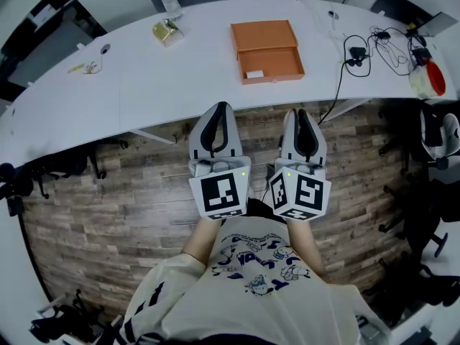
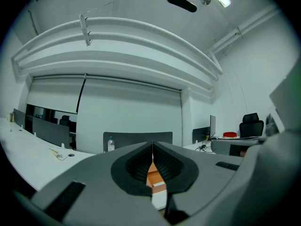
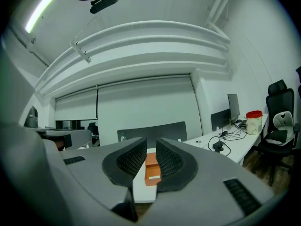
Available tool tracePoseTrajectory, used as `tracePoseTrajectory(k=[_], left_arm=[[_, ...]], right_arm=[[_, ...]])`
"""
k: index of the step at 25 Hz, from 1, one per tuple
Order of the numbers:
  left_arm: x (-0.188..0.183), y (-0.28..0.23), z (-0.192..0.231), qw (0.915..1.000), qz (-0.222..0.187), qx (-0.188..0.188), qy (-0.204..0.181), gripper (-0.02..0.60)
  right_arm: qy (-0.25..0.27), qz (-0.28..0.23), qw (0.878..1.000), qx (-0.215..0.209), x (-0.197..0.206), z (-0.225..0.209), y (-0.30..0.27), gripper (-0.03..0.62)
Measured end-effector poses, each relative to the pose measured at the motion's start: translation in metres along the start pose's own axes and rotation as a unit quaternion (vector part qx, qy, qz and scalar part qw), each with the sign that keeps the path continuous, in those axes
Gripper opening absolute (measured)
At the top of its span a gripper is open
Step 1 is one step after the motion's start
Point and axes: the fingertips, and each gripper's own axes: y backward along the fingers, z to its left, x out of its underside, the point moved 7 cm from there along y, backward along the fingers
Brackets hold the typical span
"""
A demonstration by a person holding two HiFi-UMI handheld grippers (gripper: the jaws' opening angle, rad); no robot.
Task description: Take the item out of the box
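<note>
An orange box (image 1: 266,49) lies open on the white curved table (image 1: 144,92), its lid folded back. A small white item (image 1: 254,74) rests in its near tray. Both grippers hover side by side over the wood floor, short of the table's near edge, pointing level at the box. My left gripper (image 1: 221,108) has its jaws touching and holds nothing; between them, in the left gripper view (image 2: 152,147), a sliver of the box (image 2: 153,175) shows. My right gripper (image 1: 302,112) is shut and empty too, and the box (image 3: 151,166) shows past its tips (image 3: 151,149).
A water bottle (image 1: 170,2) and a yellowish packet (image 1: 167,31) sit at the table's far left. Black cables (image 1: 381,45), a laptop (image 1: 438,24) and a red-lidded jar (image 1: 429,77) crowd the right end. An office chair (image 1: 442,135) stands at the right.
</note>
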Motion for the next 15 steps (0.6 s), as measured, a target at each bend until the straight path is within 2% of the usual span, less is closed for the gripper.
tracePoseTrajectory(k=[15], left_arm=[[0.010, -0.061, 0.009, 0.9998, 0.017, 0.000, 0.004, 0.018]], right_arm=[[-0.003, 0.013, 1.000, 0.004, 0.004, -0.012, -0.059, 0.072]])
